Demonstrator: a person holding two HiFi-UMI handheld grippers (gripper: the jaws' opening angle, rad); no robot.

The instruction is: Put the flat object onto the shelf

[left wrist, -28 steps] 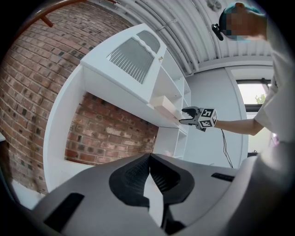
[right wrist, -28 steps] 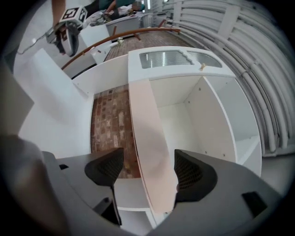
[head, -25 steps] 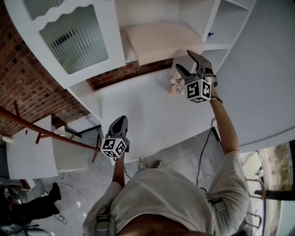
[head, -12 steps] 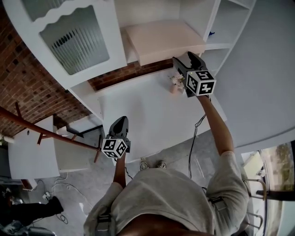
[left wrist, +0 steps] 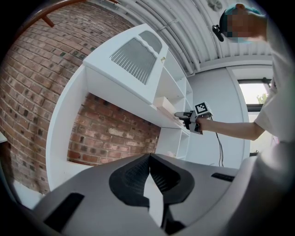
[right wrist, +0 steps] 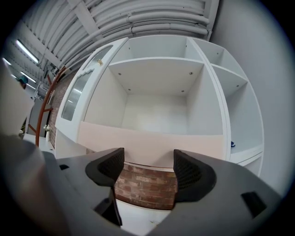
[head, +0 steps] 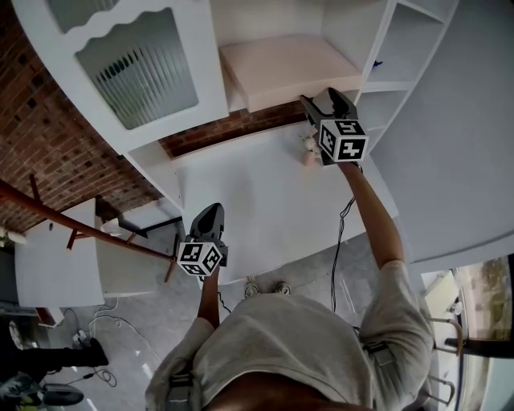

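**Fig.** Flat board lies on the shelf, its front edge overhanging. The right claw — jaws wide apart, gripping nothing — is just before that edge. The left claw, closed and empty, hangs low by the desk. Risk: a nudge from the open jaws could probably tip the overhanging board off. A small item beside the right claw is unclear — as is the board's rear seating.

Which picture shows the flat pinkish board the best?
The head view: the board shows its whole flat face there, lying in the white shelf unit. The right gripper view shows it close up, but only as one wide band. The left gripper view shows it tiny and far away.
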